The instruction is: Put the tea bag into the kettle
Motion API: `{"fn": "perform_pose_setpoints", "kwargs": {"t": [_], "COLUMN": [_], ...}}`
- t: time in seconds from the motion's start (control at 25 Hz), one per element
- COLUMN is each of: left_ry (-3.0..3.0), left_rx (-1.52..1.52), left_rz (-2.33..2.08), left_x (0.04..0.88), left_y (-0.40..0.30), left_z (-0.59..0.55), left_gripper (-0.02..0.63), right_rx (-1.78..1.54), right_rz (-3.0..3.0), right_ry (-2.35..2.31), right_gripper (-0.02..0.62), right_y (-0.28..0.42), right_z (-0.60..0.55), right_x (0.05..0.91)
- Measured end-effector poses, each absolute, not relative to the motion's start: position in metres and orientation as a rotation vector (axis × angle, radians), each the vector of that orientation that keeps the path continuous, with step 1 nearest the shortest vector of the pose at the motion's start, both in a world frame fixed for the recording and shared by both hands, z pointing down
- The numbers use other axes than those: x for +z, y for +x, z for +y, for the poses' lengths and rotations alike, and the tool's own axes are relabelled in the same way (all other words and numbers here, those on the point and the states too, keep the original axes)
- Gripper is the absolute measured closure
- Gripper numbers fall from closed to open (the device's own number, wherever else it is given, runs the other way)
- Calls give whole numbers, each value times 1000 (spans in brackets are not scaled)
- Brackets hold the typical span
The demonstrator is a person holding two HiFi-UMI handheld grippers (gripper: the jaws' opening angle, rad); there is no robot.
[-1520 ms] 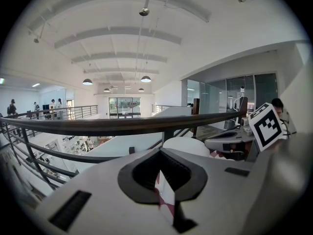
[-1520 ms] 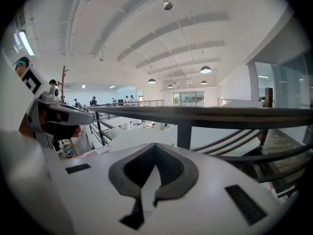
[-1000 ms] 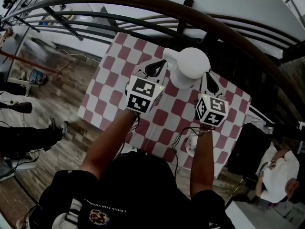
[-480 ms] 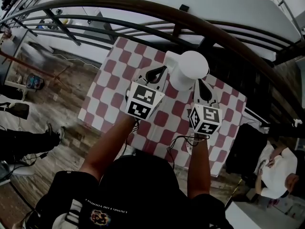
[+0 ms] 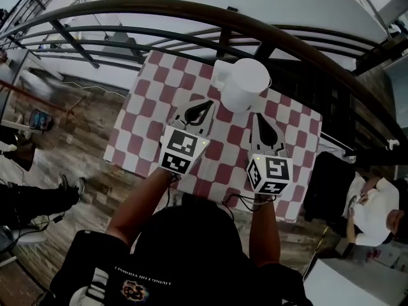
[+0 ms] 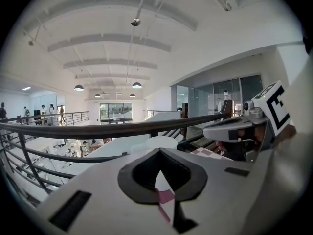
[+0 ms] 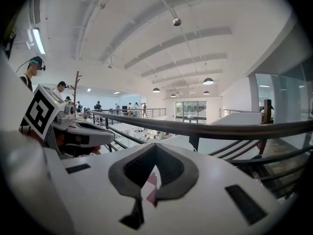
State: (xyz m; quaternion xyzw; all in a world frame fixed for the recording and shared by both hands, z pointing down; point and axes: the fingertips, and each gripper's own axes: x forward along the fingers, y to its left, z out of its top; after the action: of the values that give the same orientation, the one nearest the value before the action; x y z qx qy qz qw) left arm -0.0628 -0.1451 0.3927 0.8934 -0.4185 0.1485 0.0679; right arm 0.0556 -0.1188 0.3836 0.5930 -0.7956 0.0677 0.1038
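Both grippers had drawn back toward the person since a second ago; then they flanked the kettle closely, one at each side of its body, and now they sat nearer the table's near edge, with checked cloth showing between their tips and the kettle. The kettle itself stood upright toward the far side of the table, just short of the railing; it seemed not to have shifted on the cloth.

The left gripper had its jaws together, tips meeting, and nothing between them (only red and white cloth showed through the gap behind the tips); the right gripper was likewise fully closed and empty.

The tea bag appeared in no view; neither gripper carried it, and none lay on the bare cloth that the head view showed. The kettle's top read as a plain white round from above, and whether the bag was inside could not be told.

My judgement: closed, empty jaws backing off the kettle suggest that work at the kettle was over for now, either finished or paused.
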Motion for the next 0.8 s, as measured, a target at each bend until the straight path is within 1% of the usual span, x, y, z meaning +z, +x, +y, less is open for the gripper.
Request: {"fn": "perform_pose_setpoints", "kwargs": {"t": [0.44, 0.8], "left_ry": [2760, 2773], "left_rx": [465, 421], "left_rz": [-1158, -1148], "left_x": [394, 378], "left_y": [-64, -71], "left_z": [-54, -5], "left_gripper": [607, 606], "right_rx": [154, 143], "right_rz": [-2349, -2360], "right_ry": [1787, 1806], "right_gripper": [583, 583], "right_y": [39, 24], "right_z": [-28, 23], "right_x": [364, 355]}}
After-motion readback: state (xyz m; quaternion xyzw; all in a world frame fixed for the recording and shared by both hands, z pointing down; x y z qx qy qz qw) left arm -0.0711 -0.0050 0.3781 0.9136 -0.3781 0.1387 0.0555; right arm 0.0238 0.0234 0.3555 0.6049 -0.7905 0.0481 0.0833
